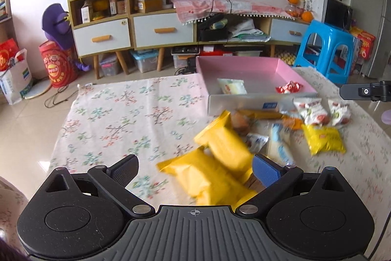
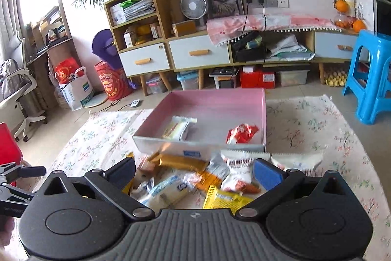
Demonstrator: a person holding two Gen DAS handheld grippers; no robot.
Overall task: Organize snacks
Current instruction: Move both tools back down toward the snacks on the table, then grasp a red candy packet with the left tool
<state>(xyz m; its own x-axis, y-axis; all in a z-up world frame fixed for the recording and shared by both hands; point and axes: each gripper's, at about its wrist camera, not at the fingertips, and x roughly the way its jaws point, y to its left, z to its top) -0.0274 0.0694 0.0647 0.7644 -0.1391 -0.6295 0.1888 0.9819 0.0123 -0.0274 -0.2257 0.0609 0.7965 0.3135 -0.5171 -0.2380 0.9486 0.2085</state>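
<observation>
Both wrist views look forward and downward, close over the floral tablecloth (image 1: 110, 114) — sharing the pink-lined shallow cardboard box (image 2: 215, 102).

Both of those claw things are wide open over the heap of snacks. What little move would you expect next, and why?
Probably the left gripper eases down and closes its jaws on the yellow packets lying between them. Both grippers are open and hold nothing, the pink box has only a pale packet and a red-and-white one inside, and the rest lie on the floral cloth.
</observation>
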